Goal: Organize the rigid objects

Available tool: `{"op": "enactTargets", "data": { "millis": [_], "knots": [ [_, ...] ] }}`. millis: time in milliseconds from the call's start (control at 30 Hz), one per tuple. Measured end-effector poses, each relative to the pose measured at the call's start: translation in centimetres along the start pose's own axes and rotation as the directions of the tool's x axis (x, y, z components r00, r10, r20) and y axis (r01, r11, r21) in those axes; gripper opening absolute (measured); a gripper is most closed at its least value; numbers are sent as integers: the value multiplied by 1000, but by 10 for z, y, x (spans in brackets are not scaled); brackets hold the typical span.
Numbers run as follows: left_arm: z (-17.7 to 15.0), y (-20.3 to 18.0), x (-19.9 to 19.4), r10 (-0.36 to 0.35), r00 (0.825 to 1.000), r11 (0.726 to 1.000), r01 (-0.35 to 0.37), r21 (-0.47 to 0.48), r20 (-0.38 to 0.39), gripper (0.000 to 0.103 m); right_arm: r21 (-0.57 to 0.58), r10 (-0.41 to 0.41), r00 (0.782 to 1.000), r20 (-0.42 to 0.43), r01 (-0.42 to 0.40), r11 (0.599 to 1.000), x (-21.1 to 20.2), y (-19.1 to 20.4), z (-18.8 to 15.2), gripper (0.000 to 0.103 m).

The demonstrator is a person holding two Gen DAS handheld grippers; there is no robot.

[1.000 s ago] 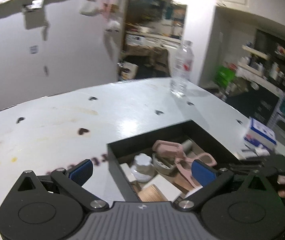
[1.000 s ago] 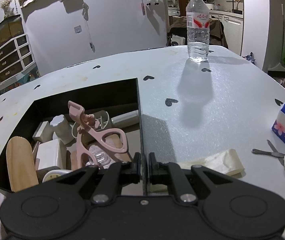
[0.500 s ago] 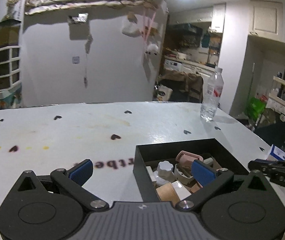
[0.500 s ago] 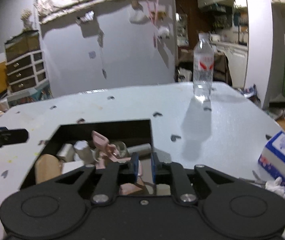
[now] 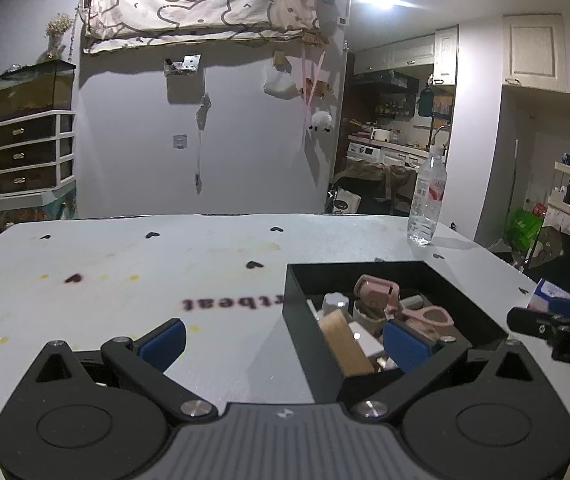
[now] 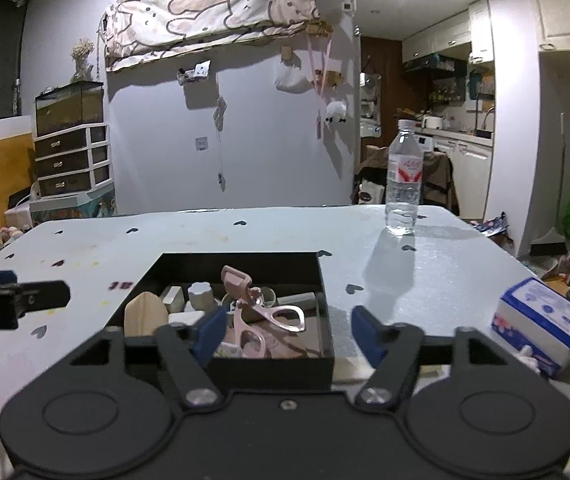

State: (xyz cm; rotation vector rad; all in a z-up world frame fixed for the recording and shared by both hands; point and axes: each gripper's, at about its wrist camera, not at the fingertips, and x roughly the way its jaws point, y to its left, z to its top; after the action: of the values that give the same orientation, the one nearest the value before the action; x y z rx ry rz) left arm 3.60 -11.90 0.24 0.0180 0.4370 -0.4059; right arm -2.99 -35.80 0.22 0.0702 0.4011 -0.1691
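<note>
rigid objects for this task, among them a pink metal eyelash curler (image 6: 263, 312), a rounded pale wooden block (image 6: 145, 314), a white ridged cap (image 6: 201, 294) and a white rectangular block (image 6: 187, 317), lie loosely piled inside the open black rectangular box (image 6: 325, 328) on the white table with small heart marks (image 5: 125, 264). the box walls contain the pile, so nothing can roll or slide onto the table surface. the eyelash curler rests on top of the pile, tilted, its looped handles toward the near wall.

right gripper (image 6: 287, 332): jaws opening, blue pads well apart, nothing between them; the near right corner of the box appears in the gap only because the gripper hangs above and short of it. judged to have nothing left to carry.

left gripper (image 5: 281, 340): jaws wide apart and empty, positioned over the bare table just beside the left wall of the box, one pad overlapping the box contents in view without contact.

outside the box: a clear plastic water bottle with red label (image 6: 404, 184) upright at the far table edge, and a blue and white tissue pack (image 6: 541, 324) near the right edge. neither is rigid clutter near the box, which probably explains their placement apart. the sorting appears largely complete
</note>
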Motion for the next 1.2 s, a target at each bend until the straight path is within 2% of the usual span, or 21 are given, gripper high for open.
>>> {"op": "enactTargets", "data": {
  "millis": [167,467,1200],
  "knots": [
    [-10,1,-14,19,1000,1000,-19,8,9,103,0,-30,999,23,30,1000,-16,3,-10,89],
    [-22,2,-35,44,999,999,-44,11,22,103,-16,-58,997,60,59,998,-41,9,-22,102],
    [-26,3,-52,52,998,999,-52,12,44,103,-29,-58,995,83,61,998,-58,16,-25,103]
  ]
}}
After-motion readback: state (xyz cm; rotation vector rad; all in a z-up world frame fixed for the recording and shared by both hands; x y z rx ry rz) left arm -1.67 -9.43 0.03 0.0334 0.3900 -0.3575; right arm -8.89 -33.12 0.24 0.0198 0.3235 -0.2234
